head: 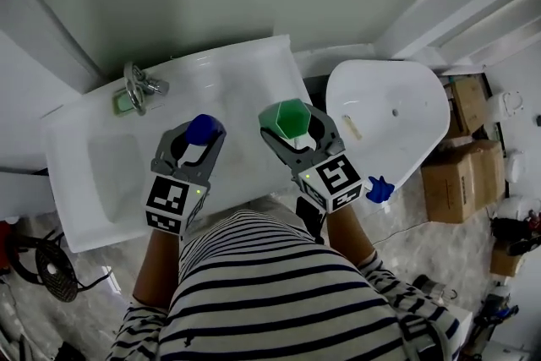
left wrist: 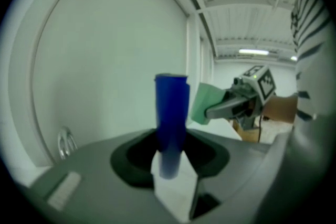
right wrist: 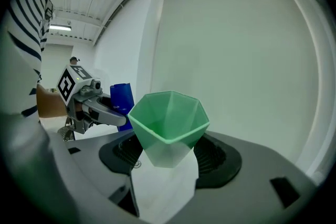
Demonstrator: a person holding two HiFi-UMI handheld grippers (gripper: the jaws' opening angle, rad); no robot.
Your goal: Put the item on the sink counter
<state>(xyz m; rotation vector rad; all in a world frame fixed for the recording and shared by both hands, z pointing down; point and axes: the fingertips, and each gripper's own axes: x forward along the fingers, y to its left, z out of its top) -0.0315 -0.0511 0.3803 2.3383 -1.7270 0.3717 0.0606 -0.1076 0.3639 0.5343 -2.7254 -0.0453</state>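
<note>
A tall blue cup stands upright in my left gripper, whose jaws are shut on its lower part. My right gripper is shut on a green six-sided cup, upright with its mouth open to the top. Both grippers hang side by side over the white sink counter, a little apart. The left gripper view has the green cup to its right. The right gripper view has the blue cup to its left.
A chrome faucet and a green soap dish sit at the counter's back left, above the basin. A white fixture stands to the right, with cardboard boxes and a blue object on the floor.
</note>
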